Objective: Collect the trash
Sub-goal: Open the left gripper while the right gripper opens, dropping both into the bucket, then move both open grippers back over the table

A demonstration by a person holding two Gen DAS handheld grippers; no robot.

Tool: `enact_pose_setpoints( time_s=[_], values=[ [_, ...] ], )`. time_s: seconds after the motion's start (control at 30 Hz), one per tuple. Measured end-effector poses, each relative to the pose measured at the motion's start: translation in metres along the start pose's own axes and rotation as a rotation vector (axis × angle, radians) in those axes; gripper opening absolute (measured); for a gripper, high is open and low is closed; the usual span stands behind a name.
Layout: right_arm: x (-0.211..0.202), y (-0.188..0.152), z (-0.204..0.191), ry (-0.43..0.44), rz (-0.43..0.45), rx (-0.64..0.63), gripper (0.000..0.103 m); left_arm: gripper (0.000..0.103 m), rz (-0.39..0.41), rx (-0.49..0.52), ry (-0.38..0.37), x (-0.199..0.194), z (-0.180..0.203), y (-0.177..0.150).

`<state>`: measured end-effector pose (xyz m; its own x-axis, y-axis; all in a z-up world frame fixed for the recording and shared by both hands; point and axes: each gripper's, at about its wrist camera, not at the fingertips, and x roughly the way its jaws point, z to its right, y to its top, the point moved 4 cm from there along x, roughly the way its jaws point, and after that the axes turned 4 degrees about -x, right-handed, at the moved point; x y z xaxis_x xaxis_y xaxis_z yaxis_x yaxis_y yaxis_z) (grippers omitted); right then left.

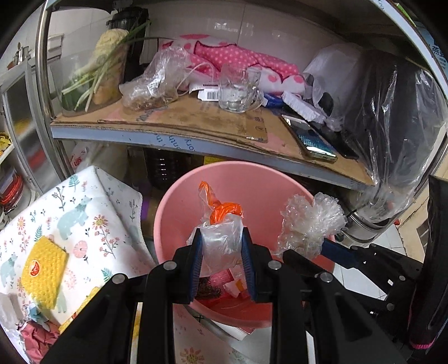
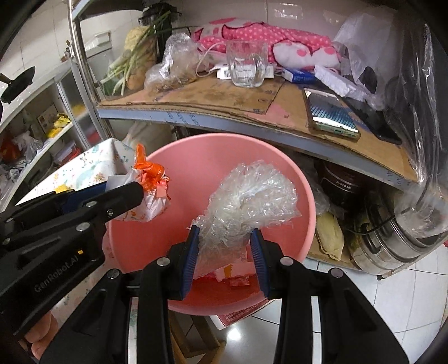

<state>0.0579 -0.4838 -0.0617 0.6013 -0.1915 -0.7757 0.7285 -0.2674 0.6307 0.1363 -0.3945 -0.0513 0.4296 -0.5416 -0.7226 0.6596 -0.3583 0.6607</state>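
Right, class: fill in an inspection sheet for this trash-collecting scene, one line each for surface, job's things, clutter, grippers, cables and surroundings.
Surface: cardboard-lined shelf above; floral cloth beside the bin.
Job's things: pink bin with scraps at its bottom; orange-tied bag and crumpled clear bag, both held over the bin.
Clutter: glass mug, phone, pink dotted cloth, spring onions, yellow sponge.
Grippers: left gripper shut on the orange-tied bag; right gripper shut on the crumpled clear bag.
Cables: white cord on the shelf.
Surroundings: tiled wall, tiled floor, steel pots under the shelf.
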Motion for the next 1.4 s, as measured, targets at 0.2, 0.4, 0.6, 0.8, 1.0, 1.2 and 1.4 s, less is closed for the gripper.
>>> enact_pose_setpoints(
  time_s=[0.2,0.4,0.6,0.8,1.0,1.2,1.4],
  values=[
    [0.007,-0.002,0.000,0.007,-0.017,0.006,0.039,0.027,-0.014,-0.009,-0.001,0.009,-0.003,0.000],
    [0.008,0.000,0.003,0.021,-0.025,0.018,0.040,0.030,-0.016,-0.026,-0.016,0.011,-0.003,0.001],
    [0.004,0.001,0.005,0.031,-0.019,0.034,0.046,0.043,-0.004,-0.038,-0.032,0.004,-0.003,0.002],
    [-0.001,0.001,0.005,0.036,-0.012,0.031,0.046,0.045,0.016,-0.042,-0.035,-0.007,-0.004,0.004],
    [-0.012,-0.001,0.001,0.043,0.008,0.023,0.046,0.046,0.022,-0.036,-0.018,-0.017,-0.005,0.000],
    [-0.028,-0.002,-0.008,0.060,0.029,0.014,0.046,0.047,0.038,-0.045,-0.001,-0.036,-0.010,-0.004],
    [-0.046,-0.008,-0.021,0.078,0.049,-0.006,0.046,0.052,0.058,-0.050,0.016,-0.057,-0.015,-0.011]
  ],
)
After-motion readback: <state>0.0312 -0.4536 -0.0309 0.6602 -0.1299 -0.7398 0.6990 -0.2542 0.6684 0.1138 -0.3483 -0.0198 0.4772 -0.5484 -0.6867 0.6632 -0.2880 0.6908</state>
